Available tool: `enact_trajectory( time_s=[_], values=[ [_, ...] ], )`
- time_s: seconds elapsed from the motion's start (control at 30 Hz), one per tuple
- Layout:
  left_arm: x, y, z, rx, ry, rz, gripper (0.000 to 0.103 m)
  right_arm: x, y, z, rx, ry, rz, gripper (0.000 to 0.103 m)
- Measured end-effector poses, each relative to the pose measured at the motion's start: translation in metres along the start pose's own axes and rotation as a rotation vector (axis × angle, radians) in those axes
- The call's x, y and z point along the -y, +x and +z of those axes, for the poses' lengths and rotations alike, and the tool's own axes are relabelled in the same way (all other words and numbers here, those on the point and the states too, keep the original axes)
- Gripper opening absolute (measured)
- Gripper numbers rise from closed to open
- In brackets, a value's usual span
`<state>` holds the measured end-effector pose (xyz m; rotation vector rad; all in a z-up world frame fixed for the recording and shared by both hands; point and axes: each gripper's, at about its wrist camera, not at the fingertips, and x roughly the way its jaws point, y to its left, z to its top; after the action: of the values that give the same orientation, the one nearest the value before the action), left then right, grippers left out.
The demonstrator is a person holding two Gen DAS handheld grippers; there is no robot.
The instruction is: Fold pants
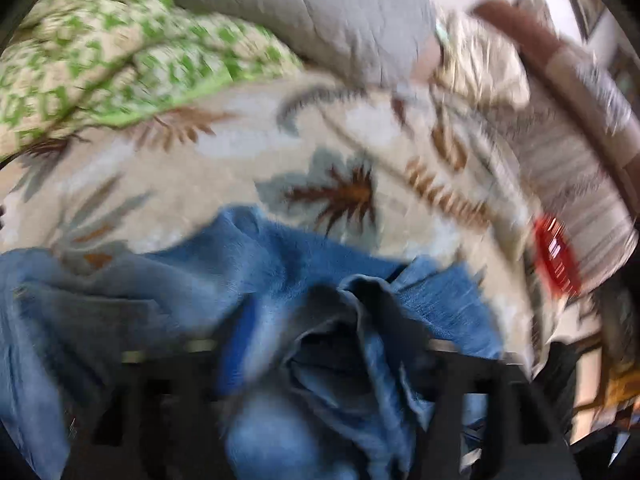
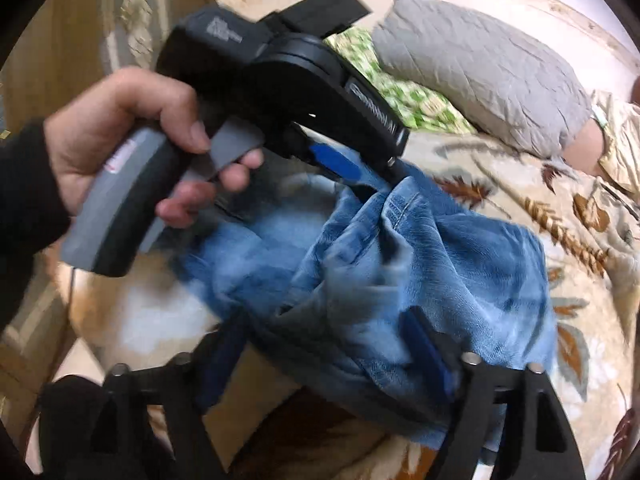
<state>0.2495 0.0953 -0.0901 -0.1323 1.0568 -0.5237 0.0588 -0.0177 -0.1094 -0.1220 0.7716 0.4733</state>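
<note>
Blue jeans (image 2: 460, 264) lie bunched on a leaf-patterned bedspread (image 2: 500, 172). In the right wrist view my right gripper (image 2: 324, 344) stands open, its blue-padded fingers (image 2: 428, 354) wide apart on either side of the lower part of the bundle. A hand (image 2: 120, 132) in a black sleeve holds my left gripper (image 2: 360, 176) over the upper edge of the jeans. In the blurred left wrist view my left gripper (image 1: 320, 380) is open too. Crumpled denim (image 1: 340, 320) lies loose between its dark fingers (image 1: 236, 340).
A grey pillow (image 1: 304, 12) and a green-patterned quilt (image 1: 100, 48) lie at the far side of the bed. A red object (image 1: 558, 256) sits near the striped bedding at the right edge. Brown wooden furniture (image 2: 60, 32) stands behind the left gripper.
</note>
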Motion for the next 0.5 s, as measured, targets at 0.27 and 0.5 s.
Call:
enact_trajectory(
  time_s=[0.27, 0.5],
  values=[
    [0.021, -0.050, -0.029, 0.040, -0.039, 0.028, 0.093, 0.052, -0.090, 0.010, 0.126, 0.003, 0.168, 0.103],
    [0.036, -0.022, -0.062, -0.032, -0.110, 0.094, 0.093, 0.119, -0.077, 0.031, 0.034, -0.054, 0.184, 0.103]
  ],
)
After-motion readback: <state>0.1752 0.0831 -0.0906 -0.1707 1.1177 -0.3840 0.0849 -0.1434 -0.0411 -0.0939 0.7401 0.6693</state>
